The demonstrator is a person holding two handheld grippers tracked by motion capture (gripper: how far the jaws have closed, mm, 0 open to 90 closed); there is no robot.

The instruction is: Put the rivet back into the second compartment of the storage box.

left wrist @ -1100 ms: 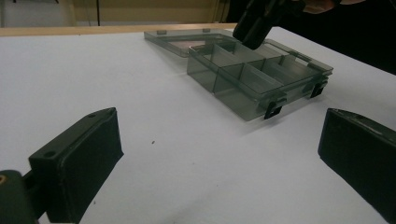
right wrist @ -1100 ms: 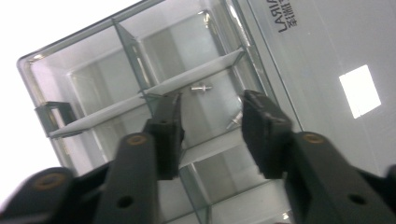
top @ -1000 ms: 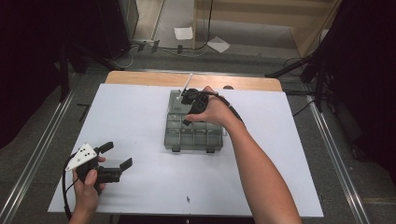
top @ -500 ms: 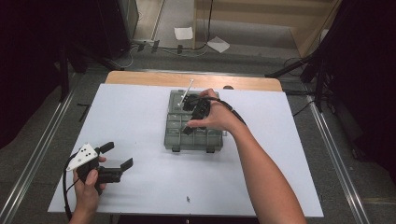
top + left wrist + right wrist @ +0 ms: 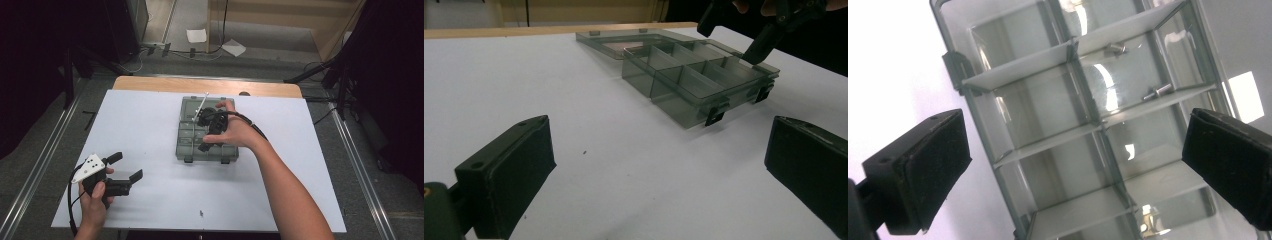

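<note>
Right gripper view shows the right tongs (image 5: 1073, 170) just spread wide, empty, over the organizer box (image 5: 1088, 125); left tongs (image 5: 125, 167) open. Careless motion could knock screws (image 5: 1157, 91) across dividers.

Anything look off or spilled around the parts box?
Nothing stands out. The compartment box sits flat on the white table, lid open, dividers straight. Two small metal parts lie inside compartments, none spilled. The right gripper, jaws just opened and empty, hangs over it.
</note>
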